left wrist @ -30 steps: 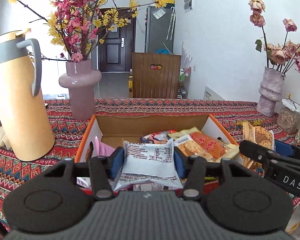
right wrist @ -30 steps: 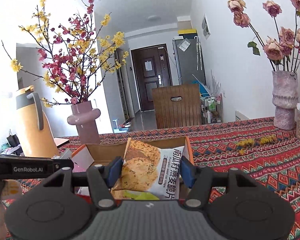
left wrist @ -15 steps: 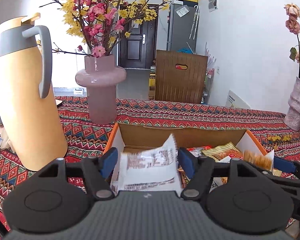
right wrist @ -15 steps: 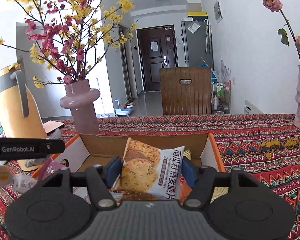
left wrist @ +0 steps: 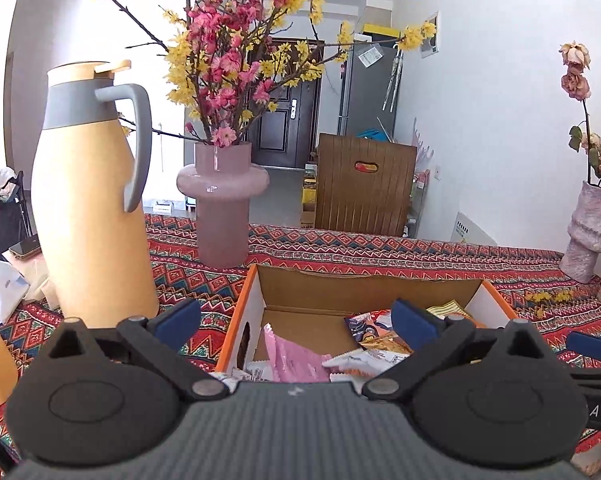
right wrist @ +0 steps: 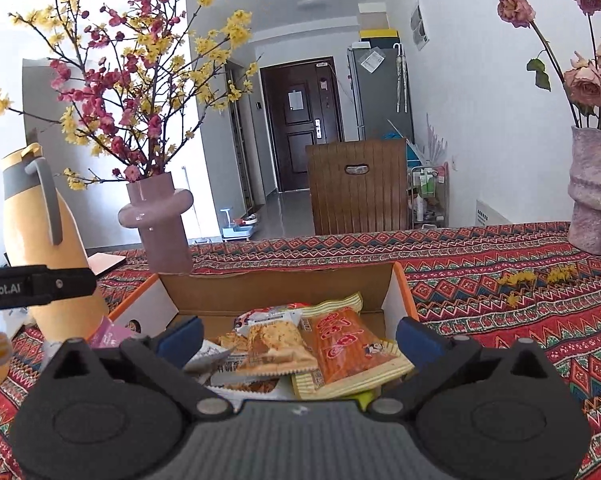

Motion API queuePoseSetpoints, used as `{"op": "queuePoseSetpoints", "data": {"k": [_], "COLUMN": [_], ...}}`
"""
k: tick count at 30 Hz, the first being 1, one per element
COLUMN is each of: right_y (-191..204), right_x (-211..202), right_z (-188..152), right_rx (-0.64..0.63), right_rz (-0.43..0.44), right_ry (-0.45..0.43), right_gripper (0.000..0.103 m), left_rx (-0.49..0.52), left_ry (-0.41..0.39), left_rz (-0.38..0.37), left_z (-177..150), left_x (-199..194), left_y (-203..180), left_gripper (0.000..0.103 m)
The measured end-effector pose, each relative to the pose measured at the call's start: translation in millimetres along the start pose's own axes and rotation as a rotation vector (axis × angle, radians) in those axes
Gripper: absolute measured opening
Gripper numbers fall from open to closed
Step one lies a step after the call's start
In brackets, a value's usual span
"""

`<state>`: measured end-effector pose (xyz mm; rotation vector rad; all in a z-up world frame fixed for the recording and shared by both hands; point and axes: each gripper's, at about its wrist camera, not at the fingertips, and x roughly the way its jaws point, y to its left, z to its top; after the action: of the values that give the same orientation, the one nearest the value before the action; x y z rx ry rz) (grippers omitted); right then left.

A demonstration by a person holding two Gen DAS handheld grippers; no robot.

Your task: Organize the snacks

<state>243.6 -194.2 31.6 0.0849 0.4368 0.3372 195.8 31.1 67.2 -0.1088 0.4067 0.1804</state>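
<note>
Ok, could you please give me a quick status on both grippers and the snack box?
Left gripper and right gripper opening, nothing between the jaws. Snack packets lie in the box. Nothing in the way.

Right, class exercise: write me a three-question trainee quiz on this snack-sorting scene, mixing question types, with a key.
1. True or false: the left hand-held gripper is clamped on a snack packet.
2. Multiple choice: where does the pink packet lie? A) inside the cardboard box B) on the tablecloth C) beside the thermos jug
3. Fill in: in the right wrist view, the packet nearest the right pad of the right hand-held gripper is coloured ____.

Key
1. False: its jaws are opening, with nothing between the pads.
2. A
3. Orange, with a pale yellow border.
</note>
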Motion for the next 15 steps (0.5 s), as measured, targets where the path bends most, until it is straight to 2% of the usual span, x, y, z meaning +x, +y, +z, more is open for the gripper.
{"op": "queuePoseSetpoints", "data": {"k": [6, 15], "right_y": [2, 8], "right_x": [-31, -63], "right_z": [-19, -48], "right_rx": [-0.009, -0.003], "right_rz": [0.008, 0.015], "right_ry": [0.027, 0.097], "right_gripper": [0.103, 0.103], "left_rx": [0.031, 0.035], "left_ry": [-0.002, 0.089], "left_rz": [-0.023, -0.024], "left_z": [-13, -44], "left_x": [-32, -53], "left_y": [5, 17], "left_gripper": [0.103, 0.103]}}
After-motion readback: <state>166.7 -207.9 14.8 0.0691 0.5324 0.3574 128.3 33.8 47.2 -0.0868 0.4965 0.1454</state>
